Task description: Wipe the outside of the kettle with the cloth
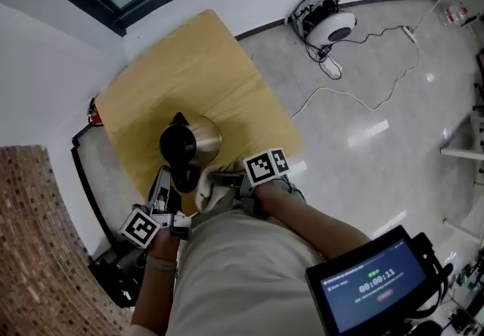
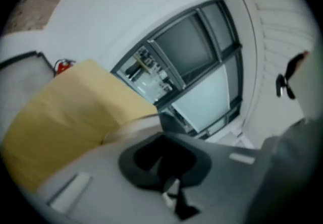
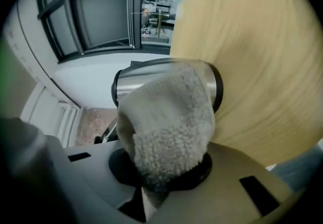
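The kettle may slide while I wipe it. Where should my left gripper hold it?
Grip the black handle, coming from your near-left side: it juts off the kettle toward you and looks slim enough for two jaws. The steel body is round and wide, and the cloth is against it.

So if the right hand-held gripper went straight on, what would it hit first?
Most likely the kettle, its steel side: the cloth in the right hand-held gripper leads and looks to be touching it.

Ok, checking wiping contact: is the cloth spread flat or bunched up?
Bunched up: the right gripper view shows the cloth as a wad clamped in the right gripper, in front of the kettle.
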Motion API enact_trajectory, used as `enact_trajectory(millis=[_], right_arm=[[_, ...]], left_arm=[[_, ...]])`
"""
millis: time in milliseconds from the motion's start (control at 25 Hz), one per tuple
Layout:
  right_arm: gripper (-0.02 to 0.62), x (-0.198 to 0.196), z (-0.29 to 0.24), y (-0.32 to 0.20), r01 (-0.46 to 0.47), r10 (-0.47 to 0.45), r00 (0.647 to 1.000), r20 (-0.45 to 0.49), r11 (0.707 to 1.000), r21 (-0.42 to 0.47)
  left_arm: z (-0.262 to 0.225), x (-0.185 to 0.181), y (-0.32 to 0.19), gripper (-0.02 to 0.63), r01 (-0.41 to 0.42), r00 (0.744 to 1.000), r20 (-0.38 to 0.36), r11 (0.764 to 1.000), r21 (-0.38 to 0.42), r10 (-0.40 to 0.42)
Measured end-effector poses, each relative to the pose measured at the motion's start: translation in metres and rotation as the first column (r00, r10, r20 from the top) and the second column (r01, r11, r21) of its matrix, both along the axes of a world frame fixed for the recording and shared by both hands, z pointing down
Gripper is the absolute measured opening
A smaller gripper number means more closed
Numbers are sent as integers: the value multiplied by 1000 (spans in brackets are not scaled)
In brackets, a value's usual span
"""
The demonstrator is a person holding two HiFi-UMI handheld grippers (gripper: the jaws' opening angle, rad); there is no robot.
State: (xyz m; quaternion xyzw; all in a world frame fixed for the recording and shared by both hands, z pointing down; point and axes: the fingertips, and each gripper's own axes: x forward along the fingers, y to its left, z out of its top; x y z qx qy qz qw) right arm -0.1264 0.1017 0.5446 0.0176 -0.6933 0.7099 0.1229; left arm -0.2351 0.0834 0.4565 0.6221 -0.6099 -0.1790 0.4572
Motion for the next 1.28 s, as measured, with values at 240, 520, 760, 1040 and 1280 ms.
enact_trajectory(millis=[240, 520, 760, 1040, 1280], right_arm=[[72, 26, -12, -63, -325, 324, 946, 23, 943, 68], [72, 55, -85, -133, -565, 537, 825, 176, 777, 277], [72, 28, -7, -153, -447, 549, 828, -113, 768, 458], [72, 16, -74, -136, -512, 514, 844, 151, 689, 513], [72, 40, 57, -124, -650, 633, 730, -258, 760, 26]], left_arm=[[7, 32, 6, -9, 132, 910, -398, 991, 14, -116], [-75, 33, -22, -12, -77, 973, -193, 968, 239, 125], [-71, 58, -95, -11, -500, 760, 527, 860, 100, 380], [-57, 68, -103, -11, -558, 653, 600, 829, -31, 462], [-54, 74, -102, -8, -587, 598, 619, 804, -95, 509]])
